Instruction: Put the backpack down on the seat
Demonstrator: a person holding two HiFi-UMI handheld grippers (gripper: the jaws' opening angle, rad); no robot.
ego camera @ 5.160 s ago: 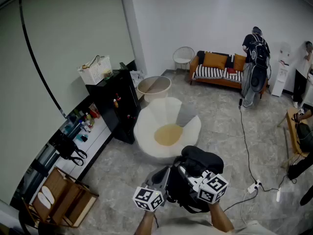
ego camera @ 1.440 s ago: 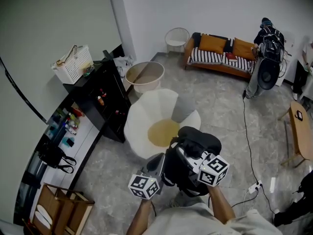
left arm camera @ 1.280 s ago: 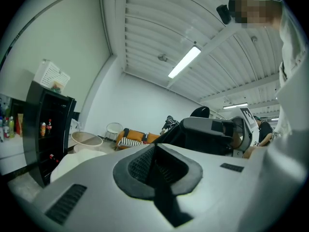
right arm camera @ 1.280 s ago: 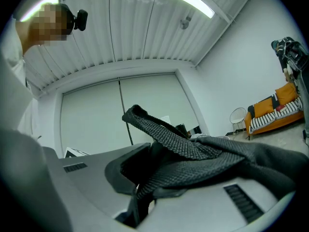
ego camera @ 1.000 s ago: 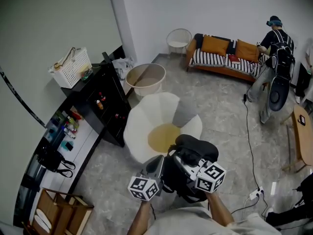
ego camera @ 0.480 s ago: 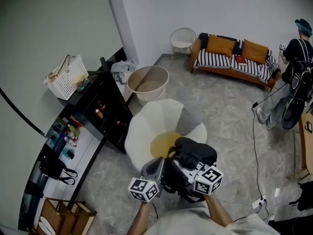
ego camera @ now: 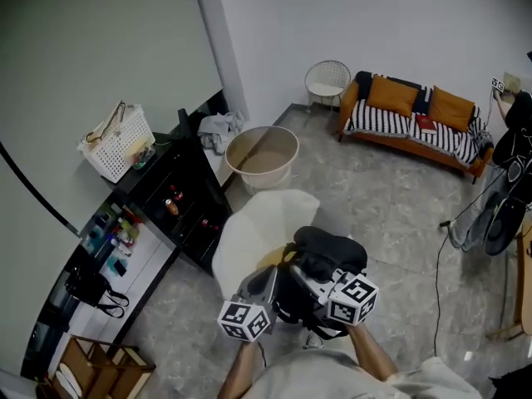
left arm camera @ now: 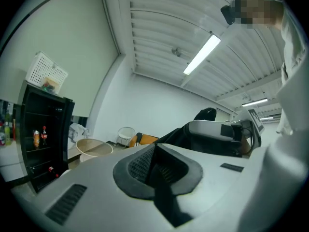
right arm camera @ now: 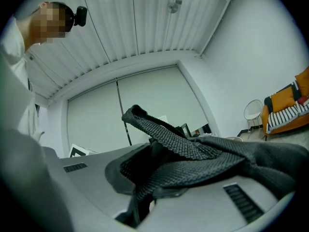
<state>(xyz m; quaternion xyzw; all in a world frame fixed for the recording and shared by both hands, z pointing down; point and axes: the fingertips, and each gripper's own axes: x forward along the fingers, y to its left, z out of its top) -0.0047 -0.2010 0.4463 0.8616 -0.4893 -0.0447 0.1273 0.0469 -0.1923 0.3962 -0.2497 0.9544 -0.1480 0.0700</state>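
Both claws have moved forward: right claw (ego camera: 306,271) clenched on the backpack (ego camera: 331,246) strap (right arm camera: 183,141), chair (ego camera: 249,227) now beneath it; left claw (ego camera: 264,279) seemingly closed, empty.

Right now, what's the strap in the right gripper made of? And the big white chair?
The backpack strap, pinched in the right gripper, looks like woven nylon webbing: coarse, matte black, criss-cross weave showing. The white chair looks smooth and matte, maybe fabric or plastic; I can't tell.
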